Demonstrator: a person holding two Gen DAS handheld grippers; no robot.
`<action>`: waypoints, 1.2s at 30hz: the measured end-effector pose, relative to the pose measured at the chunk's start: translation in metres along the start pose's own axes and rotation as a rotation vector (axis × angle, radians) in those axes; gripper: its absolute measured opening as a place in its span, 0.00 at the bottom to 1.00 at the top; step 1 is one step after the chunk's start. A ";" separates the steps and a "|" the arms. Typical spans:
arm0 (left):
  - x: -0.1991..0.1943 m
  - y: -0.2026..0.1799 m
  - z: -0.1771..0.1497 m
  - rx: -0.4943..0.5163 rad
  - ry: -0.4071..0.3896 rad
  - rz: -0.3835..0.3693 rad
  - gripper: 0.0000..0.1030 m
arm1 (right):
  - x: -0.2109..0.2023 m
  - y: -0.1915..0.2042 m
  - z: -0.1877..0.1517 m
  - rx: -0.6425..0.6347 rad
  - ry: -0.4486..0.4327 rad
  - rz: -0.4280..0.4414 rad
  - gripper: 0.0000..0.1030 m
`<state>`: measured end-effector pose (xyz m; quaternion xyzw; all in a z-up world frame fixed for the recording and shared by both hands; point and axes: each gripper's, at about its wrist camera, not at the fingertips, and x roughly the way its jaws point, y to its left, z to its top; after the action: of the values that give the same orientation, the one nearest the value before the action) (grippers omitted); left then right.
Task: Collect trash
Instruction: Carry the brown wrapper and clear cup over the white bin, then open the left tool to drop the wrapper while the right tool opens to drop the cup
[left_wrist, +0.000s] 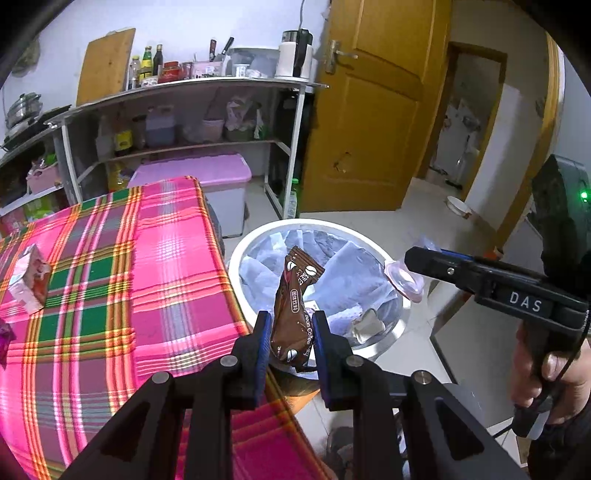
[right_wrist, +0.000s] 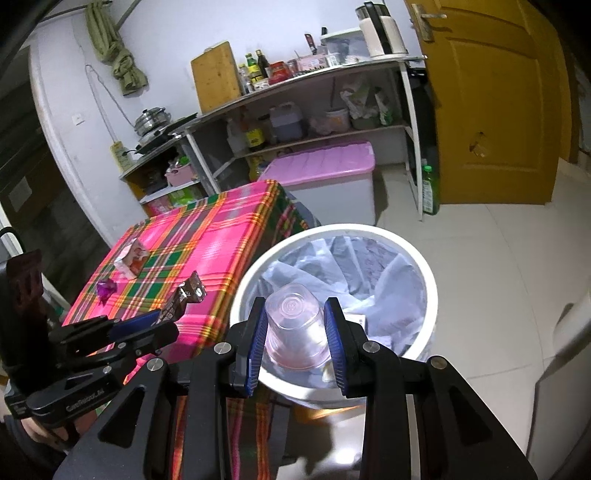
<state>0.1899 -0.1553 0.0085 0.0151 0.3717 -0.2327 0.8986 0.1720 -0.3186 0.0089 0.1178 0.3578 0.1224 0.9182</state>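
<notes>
while both loads hang over the bin: risks below
left gripper (left_wrist: 291, 328): clenched on coffee sachet (left_wrist: 293, 306); may snag the pad
right gripper (right_wrist: 297, 334): grasping plastic cup (right_wrist: 295, 325); may bounce off the bin (right_wrist: 424, 273) rim at 6 o'clock

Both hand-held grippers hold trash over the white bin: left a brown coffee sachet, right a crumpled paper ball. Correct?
Not quite. The right hand-held gripper holds a clear plastic cup, not paper, as the right wrist view shows. The rest stands.
</notes>
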 end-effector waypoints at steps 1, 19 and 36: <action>0.004 -0.001 0.000 0.003 0.004 -0.003 0.22 | 0.002 -0.002 0.000 0.004 0.004 -0.002 0.32; 0.073 -0.003 0.008 -0.007 0.107 -0.033 0.22 | 0.045 -0.031 0.001 0.036 0.085 -0.029 0.32; 0.083 0.003 0.015 -0.044 0.097 -0.055 0.32 | 0.048 -0.036 0.003 0.035 0.081 -0.050 0.42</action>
<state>0.2522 -0.1895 -0.0372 -0.0036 0.4203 -0.2481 0.8728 0.2134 -0.3381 -0.0295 0.1198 0.3994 0.0977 0.9037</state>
